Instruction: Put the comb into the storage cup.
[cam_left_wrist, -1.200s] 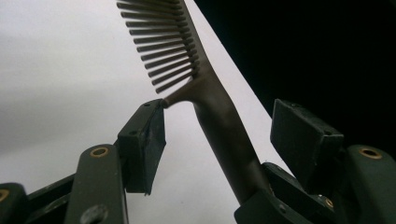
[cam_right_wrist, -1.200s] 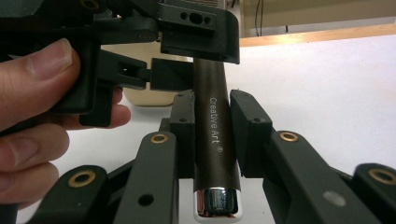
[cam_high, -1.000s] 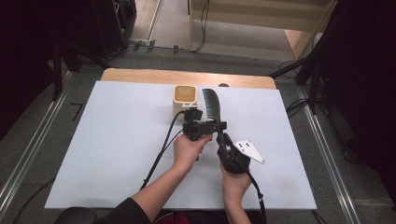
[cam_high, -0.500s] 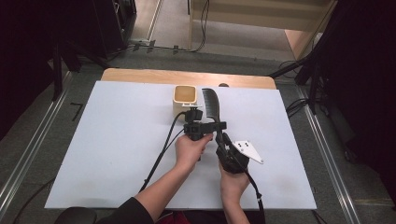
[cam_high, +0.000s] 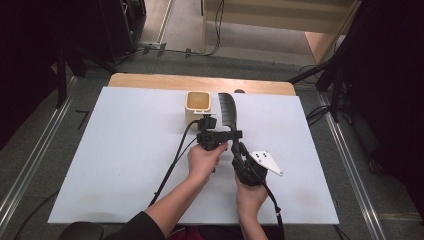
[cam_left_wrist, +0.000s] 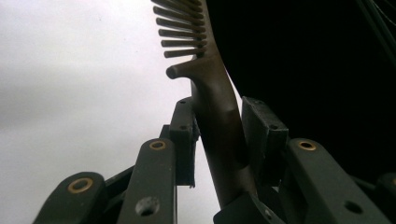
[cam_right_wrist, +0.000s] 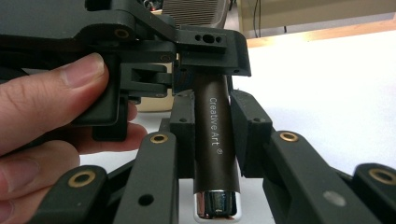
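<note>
Left tongs (cam_left_wrist: 217, 126) just closed onto comb (cam_left_wrist: 210, 93) handle

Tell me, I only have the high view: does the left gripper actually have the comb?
Observer: Yes. In the left gripper view, the left gripper has just been closing its jaws, and its pads press the comb on the handle just below the teeth.
Operator: And the right one?
Observer: The right gripper is clamped on the same handle, nearer its end.
Operator: Any marking on that handle?
Observer: White lettering reads Creative Art.
</note>
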